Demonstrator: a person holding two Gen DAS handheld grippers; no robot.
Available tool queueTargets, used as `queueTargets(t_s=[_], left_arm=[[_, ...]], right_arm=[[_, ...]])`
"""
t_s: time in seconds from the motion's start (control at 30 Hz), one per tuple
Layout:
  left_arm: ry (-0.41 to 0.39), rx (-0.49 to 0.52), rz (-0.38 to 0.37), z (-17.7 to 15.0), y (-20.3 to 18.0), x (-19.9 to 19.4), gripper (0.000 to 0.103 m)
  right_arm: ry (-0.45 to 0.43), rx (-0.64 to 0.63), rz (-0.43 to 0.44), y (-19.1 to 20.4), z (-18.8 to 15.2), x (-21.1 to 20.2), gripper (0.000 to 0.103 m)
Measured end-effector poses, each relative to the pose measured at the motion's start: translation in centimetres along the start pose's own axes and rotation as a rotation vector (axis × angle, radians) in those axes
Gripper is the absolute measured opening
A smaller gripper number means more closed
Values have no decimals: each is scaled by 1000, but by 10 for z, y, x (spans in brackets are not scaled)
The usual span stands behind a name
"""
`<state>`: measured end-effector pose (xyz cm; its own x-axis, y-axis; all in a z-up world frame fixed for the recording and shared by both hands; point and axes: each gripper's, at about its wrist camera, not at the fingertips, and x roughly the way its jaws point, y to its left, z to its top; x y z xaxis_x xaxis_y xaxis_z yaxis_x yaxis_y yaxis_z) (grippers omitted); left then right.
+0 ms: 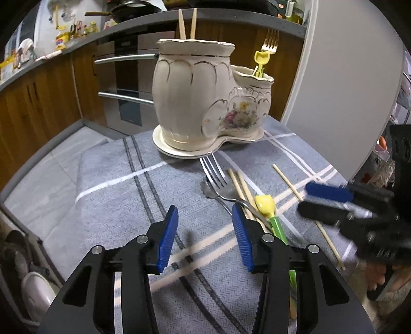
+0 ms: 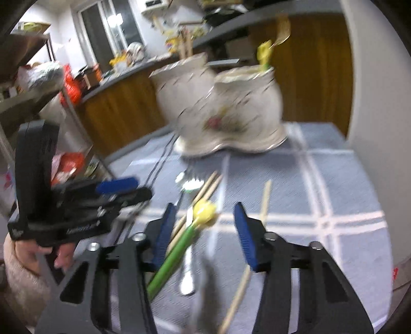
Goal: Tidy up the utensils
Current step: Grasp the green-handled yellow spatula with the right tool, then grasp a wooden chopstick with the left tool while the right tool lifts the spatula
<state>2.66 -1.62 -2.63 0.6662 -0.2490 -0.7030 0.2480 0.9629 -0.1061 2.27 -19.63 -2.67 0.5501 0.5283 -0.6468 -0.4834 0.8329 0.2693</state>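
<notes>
Left hand-held gripper [image 1: 205, 237]: jaws partly spread, nothing between the pads, only cloth [image 1: 108, 185] below. It hangs over the cloth-covered counter, just left of the loose utensils.

Right hand-held gripper [image 2: 204, 237]: jaws partly spread over the green-handled spoon [image 2: 177, 254] with its yellow head. The spoon's handle runs close by the left pad; the blur keeps me from telling whether it touches. I see no pinch on it.

Loose utensils on the cloth, from the left wrist view: steel fork [image 1: 218, 177] with tines toward the holder, a small spoon [image 1: 209, 190] under it, a pair of chopsticks [image 1: 244, 191] just right of the fork, the green spoon lying across them, and a single chopstick [image 1: 305, 212] farther right, apart from the rest.

Holder [image 1: 195, 102]: cream ceramic, two compartments, on its saucer at the far side of the cloth. Tall compartment holds two chopsticks [image 1: 187, 24]; low compartment holds a gold fork [image 1: 269, 41] and a yellow-green spoon [image 1: 261, 61].

Right wrist view is motion-blurred.
</notes>
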Motion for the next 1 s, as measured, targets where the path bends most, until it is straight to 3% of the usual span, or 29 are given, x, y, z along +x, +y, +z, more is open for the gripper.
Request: queueTargets(t_s=[0.2,0.33,0.6,0.83,1.0], left_arm=[[-2,14,-13,-1,-3,-3,46],[-7,11,-13,-3,-1,-5,46],[-9,6,-12,-4,2,-6,46],[-7,11,-17,-4,1,-5,46],[-20,18,-29,-1,-11,-8,46]], right_arm=[[74,1,-7,9,-9,17,25],[100,15,-6,11,-12,24,24],[88,28,11,8,-9,23,10],[34,46,33,0,-2,8,10],[-110,50,23,-13,12,-29,10]])
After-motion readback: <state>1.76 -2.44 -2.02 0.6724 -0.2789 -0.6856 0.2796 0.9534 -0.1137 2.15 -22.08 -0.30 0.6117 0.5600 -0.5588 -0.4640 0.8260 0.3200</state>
